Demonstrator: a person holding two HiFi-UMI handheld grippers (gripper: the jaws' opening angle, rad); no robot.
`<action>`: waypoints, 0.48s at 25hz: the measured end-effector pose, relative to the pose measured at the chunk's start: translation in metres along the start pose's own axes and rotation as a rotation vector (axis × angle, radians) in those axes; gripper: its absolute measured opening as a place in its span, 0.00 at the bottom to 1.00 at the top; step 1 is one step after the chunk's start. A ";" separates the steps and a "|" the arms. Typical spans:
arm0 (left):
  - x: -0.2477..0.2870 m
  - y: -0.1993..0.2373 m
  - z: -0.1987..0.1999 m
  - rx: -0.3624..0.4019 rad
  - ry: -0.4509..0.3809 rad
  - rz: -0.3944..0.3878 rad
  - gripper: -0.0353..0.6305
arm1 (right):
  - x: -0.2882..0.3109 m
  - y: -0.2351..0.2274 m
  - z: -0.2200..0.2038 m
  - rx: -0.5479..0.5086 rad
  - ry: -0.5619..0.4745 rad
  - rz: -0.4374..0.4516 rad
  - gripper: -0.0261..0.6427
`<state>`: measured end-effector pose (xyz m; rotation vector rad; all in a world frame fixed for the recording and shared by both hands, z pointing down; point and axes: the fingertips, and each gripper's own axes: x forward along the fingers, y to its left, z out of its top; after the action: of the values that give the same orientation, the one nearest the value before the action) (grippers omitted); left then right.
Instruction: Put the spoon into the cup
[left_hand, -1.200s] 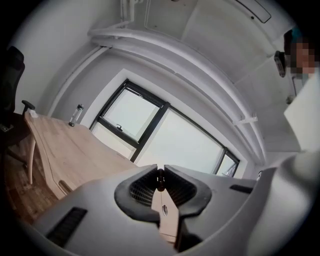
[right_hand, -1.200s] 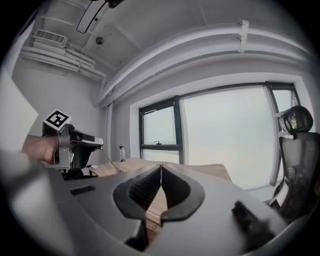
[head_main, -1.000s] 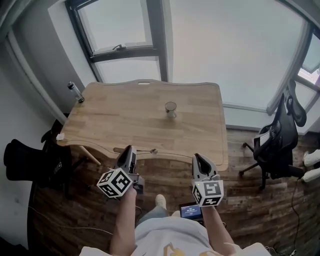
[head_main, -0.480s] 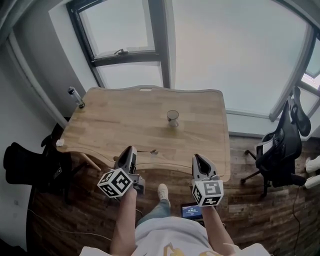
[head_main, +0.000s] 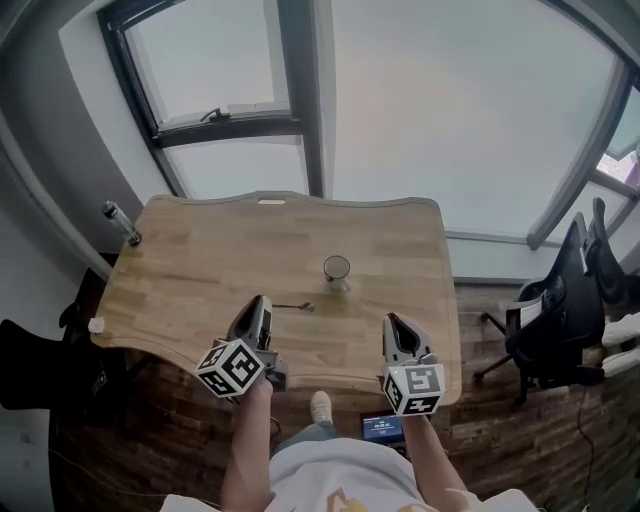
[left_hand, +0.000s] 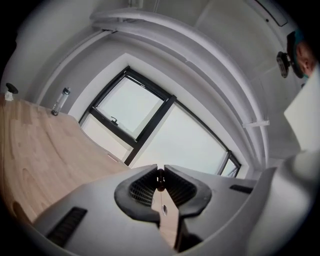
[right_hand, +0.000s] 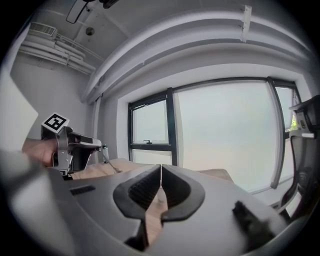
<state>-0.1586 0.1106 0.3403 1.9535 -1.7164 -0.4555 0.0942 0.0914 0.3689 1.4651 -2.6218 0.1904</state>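
Observation:
A small glass cup (head_main: 337, 268) stands upright near the middle of the wooden table (head_main: 200, 270). A metal spoon (head_main: 295, 307) lies flat just left of it and nearer to me. My left gripper (head_main: 262, 302) is shut and empty, its tips a short way left of the spoon's handle. In the left gripper view the cup (left_hand: 160, 181) and the spoon (left_hand: 164, 208) show through the slit between the jaws of the left gripper (left_hand: 160, 169). My right gripper (head_main: 391, 322) hovers over the table's near right part, shut and empty. In the right gripper view the right gripper (right_hand: 161, 166) shows only a thin slit.
A clear bottle (head_main: 121, 223) stands at the table's far left corner. A small white object (head_main: 95, 324) sits at the left edge. A black office chair (head_main: 565, 320) is on the right, another dark chair (head_main: 35, 365) on the left. Windows rise behind the table.
The view has moved forward, so the table sits nearer. Both grippers now reach over its near edge instead of hanging in front of it. Jaws stay shut.

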 end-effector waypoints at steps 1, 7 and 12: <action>0.014 0.006 0.004 -0.003 0.006 -0.002 0.13 | 0.014 -0.003 0.001 0.001 0.008 -0.005 0.09; 0.093 0.050 0.012 -0.019 0.073 -0.015 0.13 | 0.088 -0.016 -0.010 0.015 0.074 -0.053 0.09; 0.150 0.072 0.007 -0.024 0.136 -0.045 0.13 | 0.129 -0.036 -0.028 0.038 0.130 -0.121 0.09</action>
<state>-0.1990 -0.0439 0.3863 1.9628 -1.5784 -0.3485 0.0594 -0.0299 0.4207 1.5622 -2.4327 0.3129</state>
